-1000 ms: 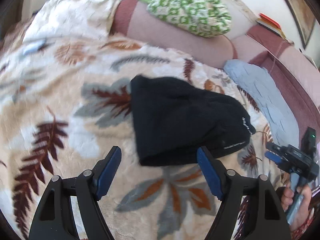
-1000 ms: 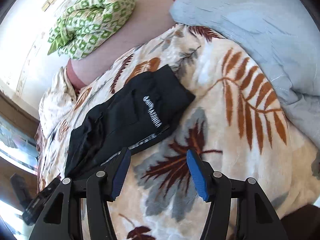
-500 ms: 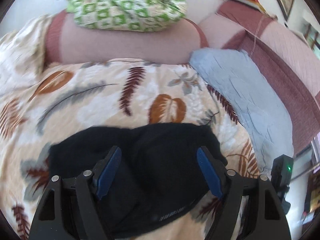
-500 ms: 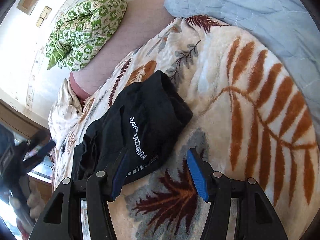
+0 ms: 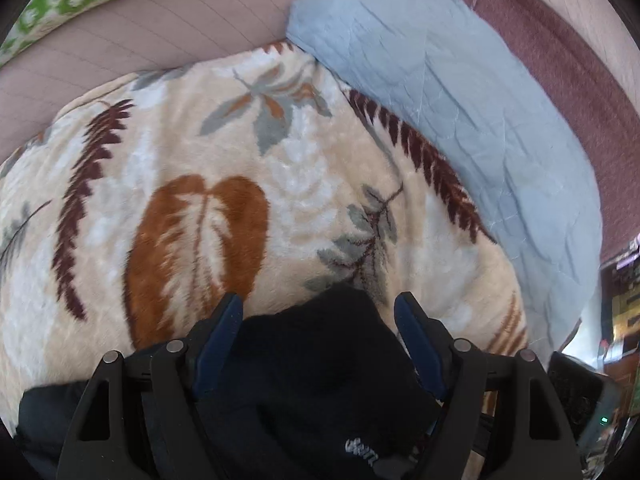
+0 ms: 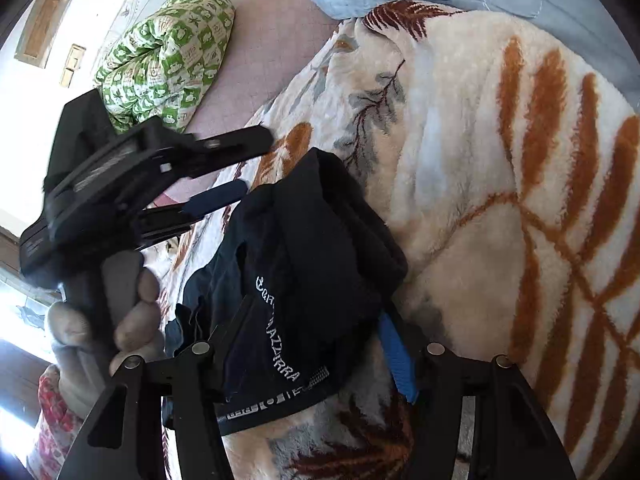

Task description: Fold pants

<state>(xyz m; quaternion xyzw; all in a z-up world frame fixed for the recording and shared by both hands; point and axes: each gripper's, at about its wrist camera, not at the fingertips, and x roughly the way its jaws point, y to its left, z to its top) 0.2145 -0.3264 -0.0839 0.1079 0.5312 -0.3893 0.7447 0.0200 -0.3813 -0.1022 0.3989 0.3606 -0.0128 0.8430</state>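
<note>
The black pants (image 6: 304,272) lie folded into a compact bundle on the leaf-patterned blanket (image 6: 500,184), white lettering facing up. They also show in the left wrist view (image 5: 320,368). My left gripper (image 5: 318,320) is open and straddles the bundle's far corner; it shows from the side in the right wrist view (image 6: 236,168), held by a hand. My right gripper (image 6: 316,344) is open with the bundle's near edge lying between its jaws.
A light blue quilt (image 5: 460,92) lies at the blanket's right edge. A pink sofa back (image 5: 140,32) runs behind, with a green checked duvet (image 6: 168,56) on it. The blanket (image 5: 200,184) spreads to the left.
Both grippers have moved in onto the pants. The left dropped low over the far corner; the right slid forward so the bundle's edge now lies between its jaws.
</note>
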